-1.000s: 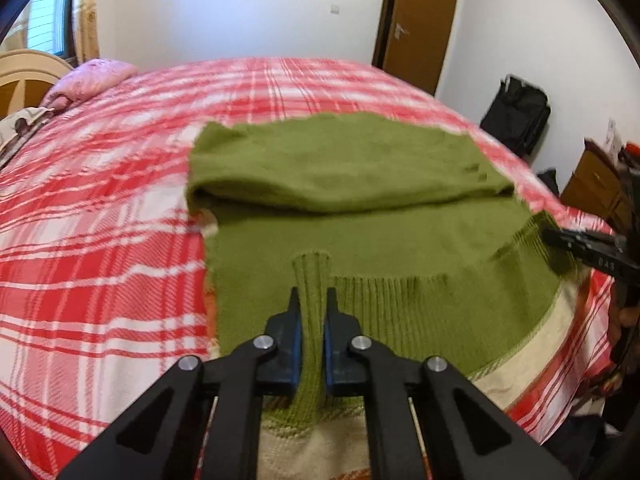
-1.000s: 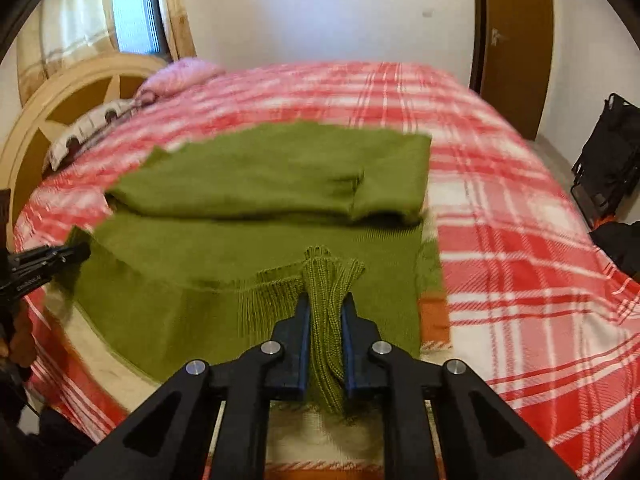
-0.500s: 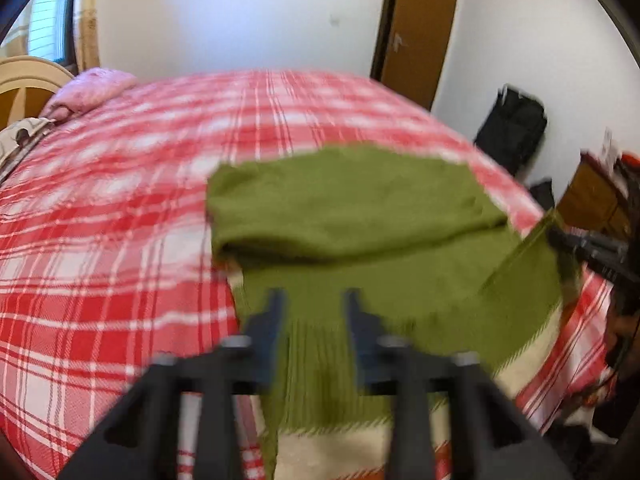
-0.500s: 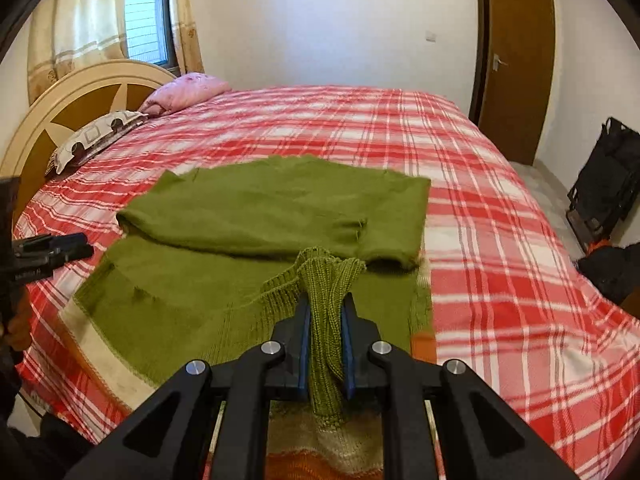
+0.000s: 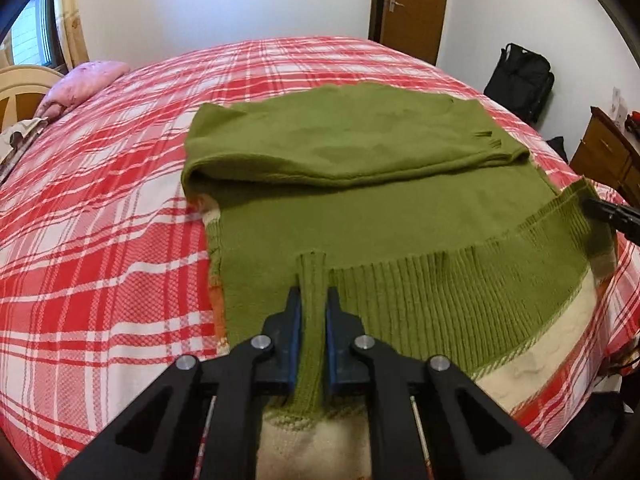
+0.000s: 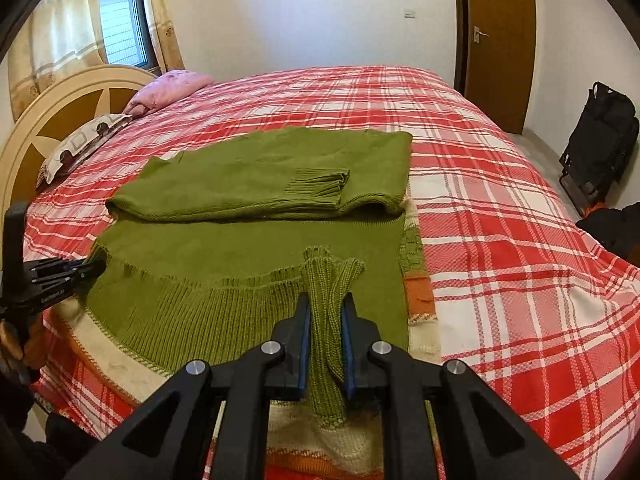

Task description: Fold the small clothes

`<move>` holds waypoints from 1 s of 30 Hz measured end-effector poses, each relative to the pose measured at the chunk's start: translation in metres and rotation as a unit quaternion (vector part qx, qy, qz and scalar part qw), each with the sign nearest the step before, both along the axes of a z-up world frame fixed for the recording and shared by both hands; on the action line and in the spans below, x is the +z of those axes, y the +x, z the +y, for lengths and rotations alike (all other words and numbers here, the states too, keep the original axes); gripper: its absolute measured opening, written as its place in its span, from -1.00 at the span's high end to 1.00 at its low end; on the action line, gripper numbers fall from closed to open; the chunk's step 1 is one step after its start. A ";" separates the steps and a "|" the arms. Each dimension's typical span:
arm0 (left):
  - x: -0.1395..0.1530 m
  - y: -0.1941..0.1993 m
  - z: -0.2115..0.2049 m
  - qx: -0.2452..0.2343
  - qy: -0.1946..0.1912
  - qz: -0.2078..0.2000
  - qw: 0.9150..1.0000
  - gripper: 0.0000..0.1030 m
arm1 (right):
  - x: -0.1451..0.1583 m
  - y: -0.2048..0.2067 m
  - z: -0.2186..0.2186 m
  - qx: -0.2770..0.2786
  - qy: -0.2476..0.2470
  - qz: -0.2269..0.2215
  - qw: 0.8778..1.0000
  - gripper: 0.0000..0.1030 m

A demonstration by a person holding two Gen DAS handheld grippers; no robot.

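Observation:
A green knitted sweater (image 5: 360,184) lies on the red plaid bed (image 5: 100,240), its upper part folded down over the body with a ribbed cuff (image 6: 316,186) showing. My left gripper (image 5: 312,300) is shut on a pinch of the ribbed hem near the sweater's left corner. My right gripper (image 6: 326,300) is shut on a bunched fold of the same hem near the right corner. Each gripper shows at the edge of the other's view: the right gripper (image 5: 608,216) and the left gripper (image 6: 68,276). Cream and orange knit (image 5: 540,360) shows beneath the hem.
A pink pillow (image 6: 172,86) and a patterned pillow (image 6: 80,144) lie by the round headboard (image 6: 60,108). A brown door (image 6: 500,40) and a black bag (image 6: 600,140) stand to the right, a wooden cabinet (image 5: 608,152) beside the bed.
My left gripper let go of the hem, drew back with its jaws apart, then came down and shut on the hem again. The right gripper kept its hold throughout.

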State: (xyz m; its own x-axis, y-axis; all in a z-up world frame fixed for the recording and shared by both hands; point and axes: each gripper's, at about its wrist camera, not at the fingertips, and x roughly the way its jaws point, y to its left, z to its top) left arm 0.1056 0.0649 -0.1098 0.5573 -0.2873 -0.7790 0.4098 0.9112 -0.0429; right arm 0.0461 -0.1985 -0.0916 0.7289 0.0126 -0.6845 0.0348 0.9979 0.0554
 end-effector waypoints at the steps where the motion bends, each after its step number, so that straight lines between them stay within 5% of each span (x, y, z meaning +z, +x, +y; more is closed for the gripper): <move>1: 0.001 0.000 0.000 0.002 -0.002 0.001 1.000 0.83 | 0.001 0.000 0.000 0.000 0.001 -0.001 1.000 0.75; 10: 0.054 0.013 0.010 0.038 -0.066 -0.040 0.996 0.86 | 0.046 0.011 -0.001 0.011 -0.003 -0.051 0.999 0.75; 21: 0.092 0.071 0.013 0.093 -0.074 -0.102 0.988 0.87 | 0.073 0.075 0.009 0.036 -0.041 -0.079 0.995 0.75; 28: 0.074 0.090 0.019 0.063 -0.070 -0.045 0.995 0.76 | 0.061 0.085 0.009 0.040 -0.055 -0.059 0.996 0.75; 30: 0.055 0.085 0.020 0.035 -0.061 -0.013 0.997 0.39 | 0.054 0.080 0.006 0.037 -0.046 -0.052 0.997 0.75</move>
State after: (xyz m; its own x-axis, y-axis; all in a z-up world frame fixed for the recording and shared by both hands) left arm 0.1901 0.0853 -0.0548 0.5994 -0.3380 -0.7256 0.3472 0.9266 -0.1448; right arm 0.1261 -0.1929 -0.0379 0.7954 0.0093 -0.6060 -0.0394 0.9986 -0.0364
